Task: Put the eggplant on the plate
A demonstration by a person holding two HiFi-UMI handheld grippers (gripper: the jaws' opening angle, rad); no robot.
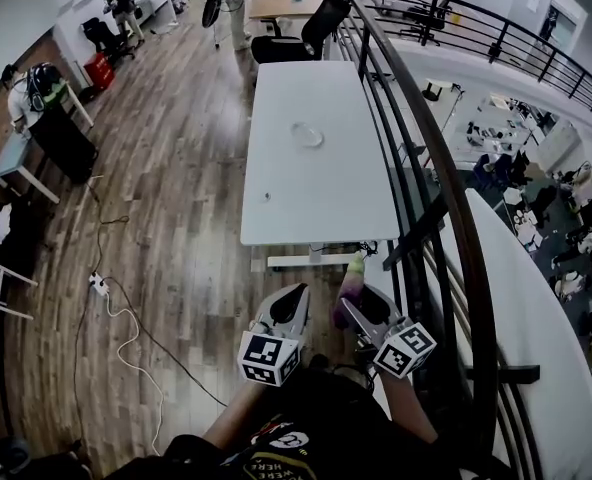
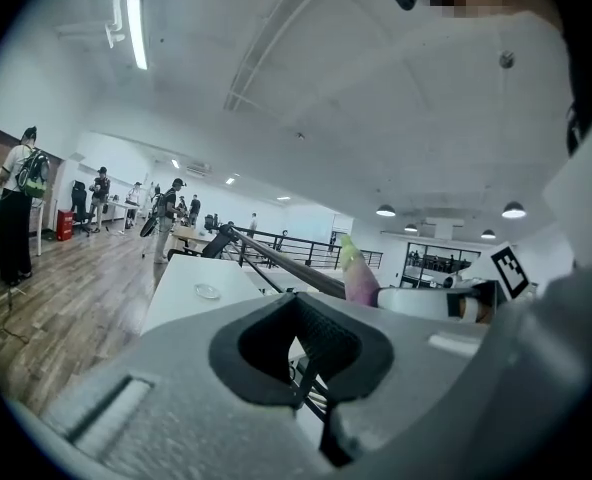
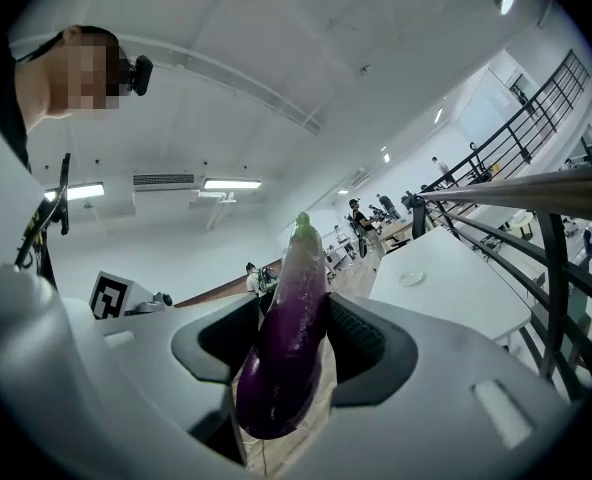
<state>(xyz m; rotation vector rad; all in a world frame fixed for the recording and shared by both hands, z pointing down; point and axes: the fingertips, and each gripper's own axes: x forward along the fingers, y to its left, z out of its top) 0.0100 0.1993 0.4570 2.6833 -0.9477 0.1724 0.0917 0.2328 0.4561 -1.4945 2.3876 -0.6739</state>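
Head view: left claw and right claw are hovering over wood floor, short of the white bench; the plate is lying mid-bench.
Left gripper view: the left claw is sitting closed, gripping nothing.
Right gripper view: the right claw is clamping the purple eggplant, well apart from the plate.

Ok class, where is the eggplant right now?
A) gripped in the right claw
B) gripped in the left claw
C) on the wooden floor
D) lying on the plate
A: the right gripper view shows the purple eggplant clamped between the jaws of the right claw.
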